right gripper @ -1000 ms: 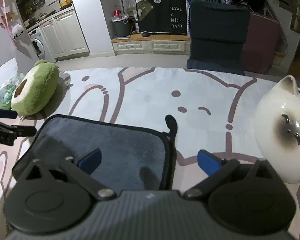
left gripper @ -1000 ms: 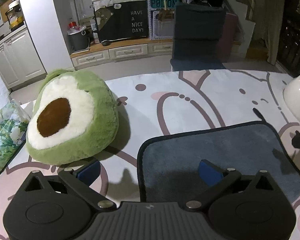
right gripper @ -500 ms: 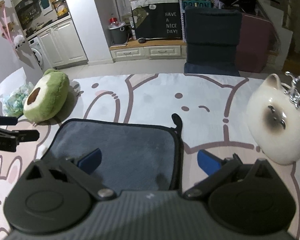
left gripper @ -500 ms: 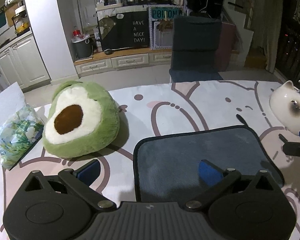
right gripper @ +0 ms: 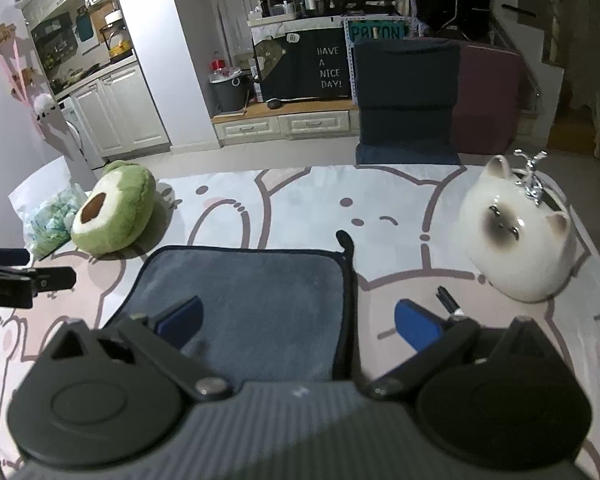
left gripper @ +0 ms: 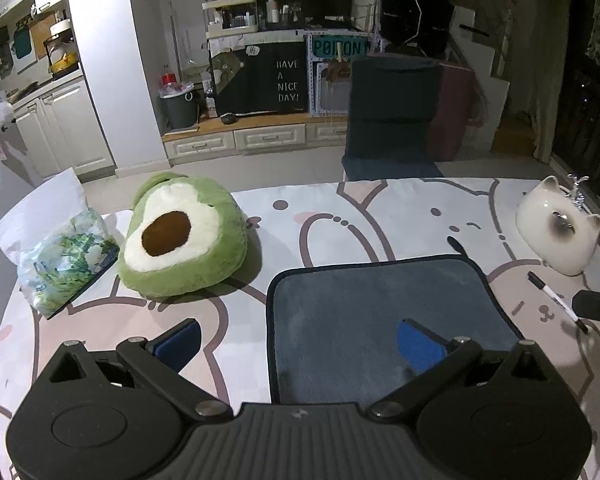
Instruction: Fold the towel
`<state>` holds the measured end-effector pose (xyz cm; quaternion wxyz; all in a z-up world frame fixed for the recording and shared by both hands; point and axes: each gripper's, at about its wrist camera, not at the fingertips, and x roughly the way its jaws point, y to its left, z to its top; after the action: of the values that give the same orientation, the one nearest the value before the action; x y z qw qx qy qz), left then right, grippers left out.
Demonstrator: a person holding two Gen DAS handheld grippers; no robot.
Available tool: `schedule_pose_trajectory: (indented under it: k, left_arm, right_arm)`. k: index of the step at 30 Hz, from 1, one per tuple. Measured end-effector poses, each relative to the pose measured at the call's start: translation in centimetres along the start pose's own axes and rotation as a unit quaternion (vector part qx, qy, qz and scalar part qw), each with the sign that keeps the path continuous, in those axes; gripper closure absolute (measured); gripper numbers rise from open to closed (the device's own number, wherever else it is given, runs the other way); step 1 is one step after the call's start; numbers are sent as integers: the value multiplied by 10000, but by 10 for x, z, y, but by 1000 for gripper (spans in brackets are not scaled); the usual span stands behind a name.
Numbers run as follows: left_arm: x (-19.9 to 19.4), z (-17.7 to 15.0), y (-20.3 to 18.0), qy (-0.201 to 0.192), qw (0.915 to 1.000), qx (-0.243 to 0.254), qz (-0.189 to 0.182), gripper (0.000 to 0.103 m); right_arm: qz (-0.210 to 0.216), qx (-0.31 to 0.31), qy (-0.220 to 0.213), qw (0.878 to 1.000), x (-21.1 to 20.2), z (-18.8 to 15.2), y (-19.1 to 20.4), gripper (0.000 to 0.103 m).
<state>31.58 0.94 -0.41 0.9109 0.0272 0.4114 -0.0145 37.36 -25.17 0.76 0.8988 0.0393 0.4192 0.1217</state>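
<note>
A dark blue-grey towel (left gripper: 376, 304) with a black hem lies flat on the table, folded into a rectangle; it also shows in the right wrist view (right gripper: 256, 304). Its hanging loop (right gripper: 345, 240) sticks out at the far right corner. My left gripper (left gripper: 300, 346) is open and empty, straddling the towel's near left edge from above. My right gripper (right gripper: 298, 320) is open and empty, straddling the towel's near right edge from above. The right gripper's tip shows at the right of the left wrist view (left gripper: 598, 306).
A green avocado plush (left gripper: 180, 236) and a plastic bag (left gripper: 60, 264) lie left of the towel. A white cat-shaped ceramic (right gripper: 518, 236) stands to the right, with a black marker (left gripper: 556, 300) near it. The table cover (left gripper: 340, 216) has a pink cartoon print.
Both grippers have pulled back and risen from the towel, so more of the table shows. The marker has come into view. The towel has not moved.
</note>
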Motion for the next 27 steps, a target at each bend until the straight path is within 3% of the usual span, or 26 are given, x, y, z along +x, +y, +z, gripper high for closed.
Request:
schedule_pose_trajectory:
  k: [15, 27]
  left_arm:
    - [-88, -43, -11, -552, 9979, 179, 298, 0]
    - [-143, -89, -18, -746, 9968, 279, 105, 0]
  right_arm:
    - [47, 5, -392, 9992, -67, -39, 18, 0]
    - [-67, -177, -780, 9968, -116, -85, 28, 0]
